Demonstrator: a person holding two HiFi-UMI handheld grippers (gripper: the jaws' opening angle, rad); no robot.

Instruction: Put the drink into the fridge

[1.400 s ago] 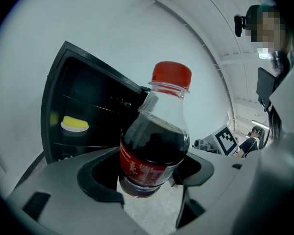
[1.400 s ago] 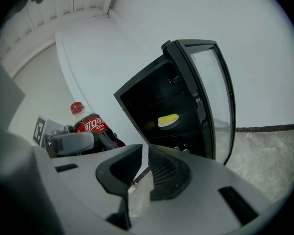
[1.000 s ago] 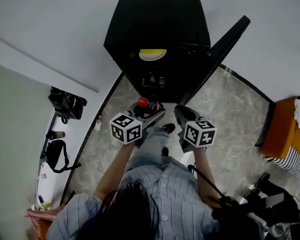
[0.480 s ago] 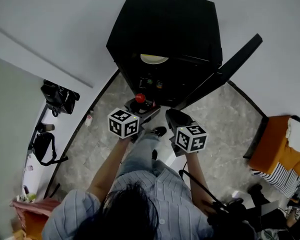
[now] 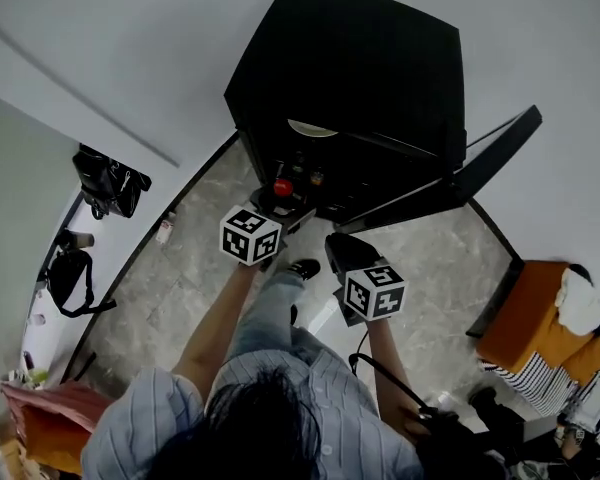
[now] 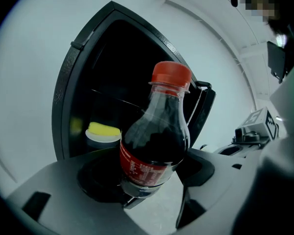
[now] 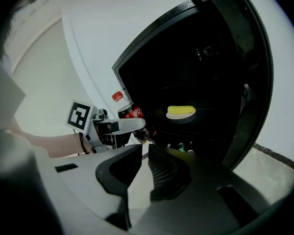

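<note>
Left hand-held gripper: I see its jaws clamped around the lower body of the cola bottle, just under the red label.
Cola bottle: it is dark and nearly full, with a red cap. It leans a little off upright, the cap uppermost. From the right gripper view I read it as sitting at the left front edge of the fridge opening, its base toward the dark interior. I cannot tell whether any of it has crossed the threshold.
Fridge: a black cabinet standing on the marble floor against the pale wall.
Fridge door: open, swung out to the right side of the opening.
Fridge shelf: a yellow-lidded tub sits on a shelf inside, behind and to the left of the bottle in my left gripper view.
Lower shelf: a few small bottles stand below the tub. They are too small for me to name further.
Right hand-held gripper: its jaws are drawn almost together with only a thin slit left, and I see nothing between them. It hangs in front of the fridge, right of the left one and apart from it, near the open door.
Marker cubes: one rides on each gripper, and both show plainly in my head view.
</note>
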